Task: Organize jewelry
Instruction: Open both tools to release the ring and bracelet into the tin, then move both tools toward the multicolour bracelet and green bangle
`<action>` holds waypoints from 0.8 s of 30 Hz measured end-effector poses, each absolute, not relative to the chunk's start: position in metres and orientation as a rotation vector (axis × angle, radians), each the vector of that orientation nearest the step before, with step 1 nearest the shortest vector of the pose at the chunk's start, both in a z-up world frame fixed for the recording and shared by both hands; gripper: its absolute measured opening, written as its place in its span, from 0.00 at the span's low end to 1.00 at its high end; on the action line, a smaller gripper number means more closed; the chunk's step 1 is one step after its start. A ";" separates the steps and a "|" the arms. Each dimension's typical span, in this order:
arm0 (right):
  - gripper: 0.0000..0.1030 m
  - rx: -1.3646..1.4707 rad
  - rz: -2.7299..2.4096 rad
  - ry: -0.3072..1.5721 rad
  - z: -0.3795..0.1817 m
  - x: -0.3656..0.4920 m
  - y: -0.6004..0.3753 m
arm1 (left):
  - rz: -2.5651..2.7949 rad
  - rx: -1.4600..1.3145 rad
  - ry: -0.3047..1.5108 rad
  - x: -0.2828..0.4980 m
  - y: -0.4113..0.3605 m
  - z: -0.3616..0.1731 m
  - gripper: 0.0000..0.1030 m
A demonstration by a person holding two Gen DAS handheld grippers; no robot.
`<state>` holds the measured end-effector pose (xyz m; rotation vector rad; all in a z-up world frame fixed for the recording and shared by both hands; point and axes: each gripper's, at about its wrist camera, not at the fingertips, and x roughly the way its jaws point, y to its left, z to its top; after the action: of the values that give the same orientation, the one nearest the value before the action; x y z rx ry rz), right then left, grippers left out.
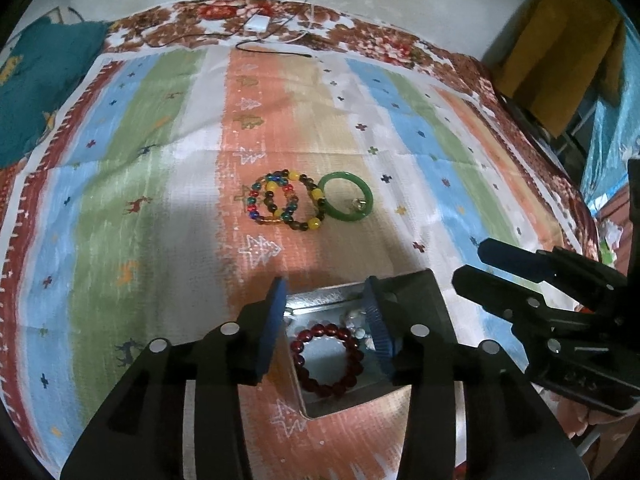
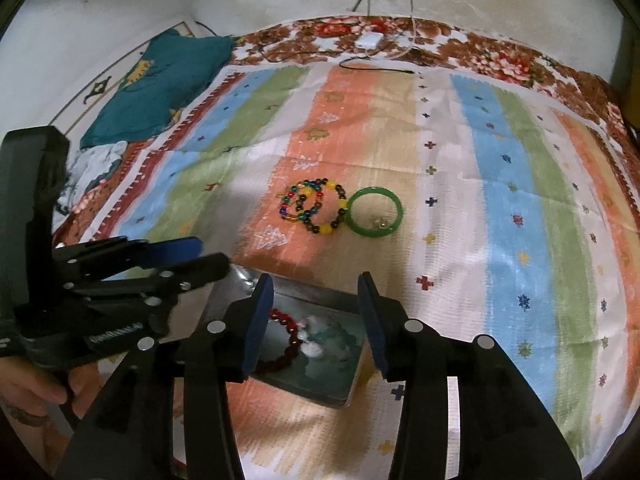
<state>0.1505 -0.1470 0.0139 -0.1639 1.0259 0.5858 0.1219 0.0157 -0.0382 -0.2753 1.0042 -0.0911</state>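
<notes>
A metal tin [image 1: 320,296] [image 2: 320,380] lies on the striped cloth and holds a dark red bead bracelet [image 1: 328,360] [image 2: 286,344] and a pale white piece [image 2: 314,346]. Beyond it lie two overlapping multicoloured bead bracelets [image 1: 280,202] [image 2: 314,210] and a green bangle [image 1: 347,196] [image 2: 375,212] with a small ring inside it [image 2: 380,223]. My left gripper [image 1: 326,328] hovers open and empty over the tin; it also shows in the right wrist view [image 2: 208,256]. My right gripper [image 2: 316,320] is open and empty over the tin; it also shows in the left wrist view [image 1: 472,264].
A striped cloth [image 1: 160,160] covers a floral bedspread [image 1: 380,44]. A teal cloth [image 1: 36,92] lies far left. A white charger [image 1: 258,24] and cables lie at the far edge by the wall. A yellow-brown object [image 1: 560,52] stands far right.
</notes>
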 end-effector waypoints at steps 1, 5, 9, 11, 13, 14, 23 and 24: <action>0.43 -0.164 0.576 1.031 0.012 0.154 -0.148 | -0.085 -0.279 1.005 0.123 0.018 -0.039 0.42; 0.46 -0.161 0.541 1.046 0.006 0.164 -0.151 | -0.068 -0.296 1.012 0.126 0.024 -0.042 0.42; 0.48 -0.148 0.516 1.050 0.004 0.174 -0.152 | -0.048 -0.299 1.015 0.131 0.029 -0.045 0.45; 0.52 -0.146 0.506 1.050 0.003 0.178 -0.152 | -0.039 -0.298 1.021 0.135 0.032 -0.047 0.46; 0.54 -0.130 0.498 1.047 0.002 0.184 -0.154 | -0.030 -0.304 1.027 0.139 0.035 -0.051 0.47; 0.55 -0.126 0.494 1.046 0.002 0.186 -0.154 | -0.026 -0.305 1.030 0.141 0.037 -0.052 0.47; 0.60 -0.114 0.443 1.050 -0.006 0.204 -0.157 | 0.004 -0.321 1.049 0.157 0.049 -0.063 0.54; 0.60 -0.115 0.437 1.051 -0.007 0.206 -0.158 | 0.007 -0.322 1.054 0.159 0.051 -0.065 0.55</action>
<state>0.2064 -0.1577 -0.0073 -0.1151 1.0507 0.4370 0.1595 0.0510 -0.0649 -0.3221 1.0536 0.0067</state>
